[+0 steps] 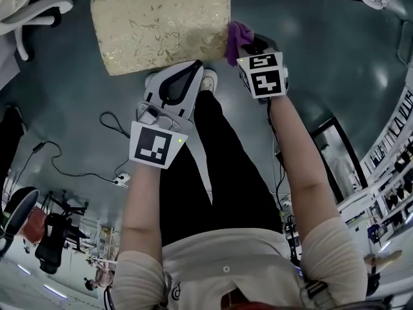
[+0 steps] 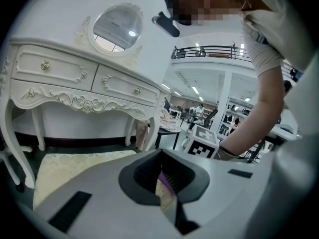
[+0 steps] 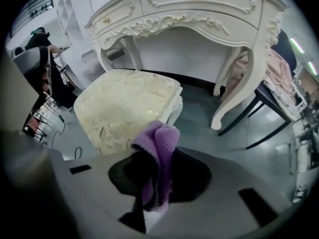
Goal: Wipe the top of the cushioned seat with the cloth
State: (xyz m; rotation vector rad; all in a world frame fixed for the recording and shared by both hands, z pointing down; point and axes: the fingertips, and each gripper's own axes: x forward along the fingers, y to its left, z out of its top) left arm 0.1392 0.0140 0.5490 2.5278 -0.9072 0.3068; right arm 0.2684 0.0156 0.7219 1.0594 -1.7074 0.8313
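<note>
The cushioned seat [image 1: 161, 21] is a cream stool with a gold leaf pattern, at the top of the head view. My right gripper [image 1: 248, 44] hangs just off the seat's right edge, shut on a purple cloth [image 1: 237, 39]. In the right gripper view the cloth [image 3: 159, 143] bunches up out of the right gripper [image 3: 154, 193], with the seat [image 3: 124, 106] ahead and to the left. My left gripper [image 1: 187, 76] hovers at the seat's near edge, jaws together and holding nothing. In its own view the left gripper [image 2: 167, 183] points over the seat [image 2: 75, 166].
A white carved dressing table [image 3: 189, 9] with a round mirror [image 2: 115, 28] stands behind the seat. A dark chair draped with pink fabric [image 3: 279, 83] is to the right. Cables [image 1: 64, 166] lie on the floor at left. The person's shoe [image 1: 210, 79] is near the seat.
</note>
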